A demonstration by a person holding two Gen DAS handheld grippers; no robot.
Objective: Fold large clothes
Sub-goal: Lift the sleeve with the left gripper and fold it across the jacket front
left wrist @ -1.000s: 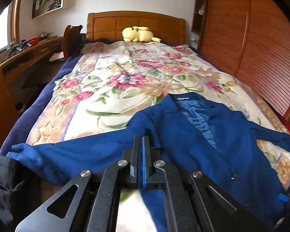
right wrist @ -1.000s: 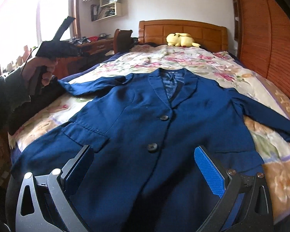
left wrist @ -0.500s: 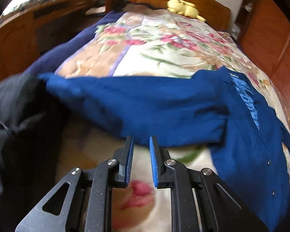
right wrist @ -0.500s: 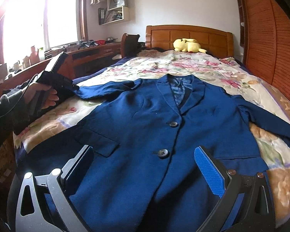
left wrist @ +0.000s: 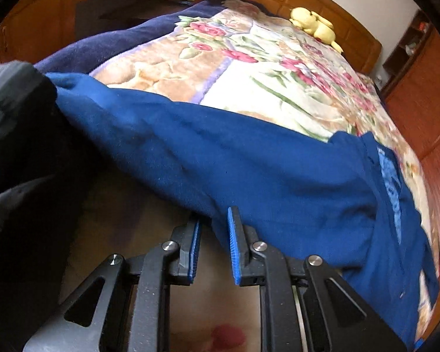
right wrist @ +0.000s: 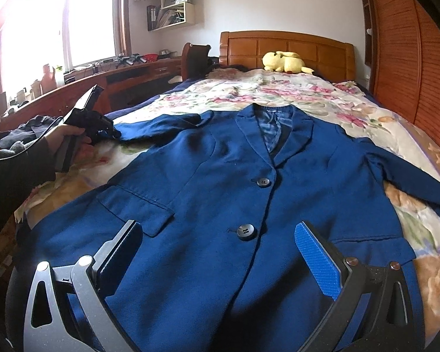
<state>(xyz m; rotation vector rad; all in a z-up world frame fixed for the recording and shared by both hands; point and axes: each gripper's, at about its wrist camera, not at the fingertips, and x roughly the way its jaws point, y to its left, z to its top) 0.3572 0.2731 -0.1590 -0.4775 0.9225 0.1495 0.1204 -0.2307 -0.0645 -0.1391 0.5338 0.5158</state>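
A dark blue blazer [right wrist: 249, 193] lies face up on the floral bedspread [right wrist: 293, 94], buttoned, with both sleeves spread out. Its left sleeve [left wrist: 190, 158] runs across the left wrist view. My left gripper [left wrist: 213, 223] is open a little, its jaws either side of the sleeve's lower edge, not clamped. It also shows in the right wrist view [right wrist: 108, 130] at the sleeve's cuff end. My right gripper [right wrist: 220, 246] is wide open and empty, hovering over the blazer's lower front near the bottom button [right wrist: 245, 231].
A yellow plush toy [right wrist: 283, 61] lies by the wooden headboard [right wrist: 287, 44]. A dark garment [left wrist: 11, 111] lies at the bed's left edge. A wooden desk [right wrist: 82, 88] runs along the left; a slatted wardrobe [right wrist: 410, 67] stands on the right.
My left gripper has opened from shut, dropped lower and swung left along the sleeve. My right gripper has stayed open over the blazer's hem, drawing back slightly.
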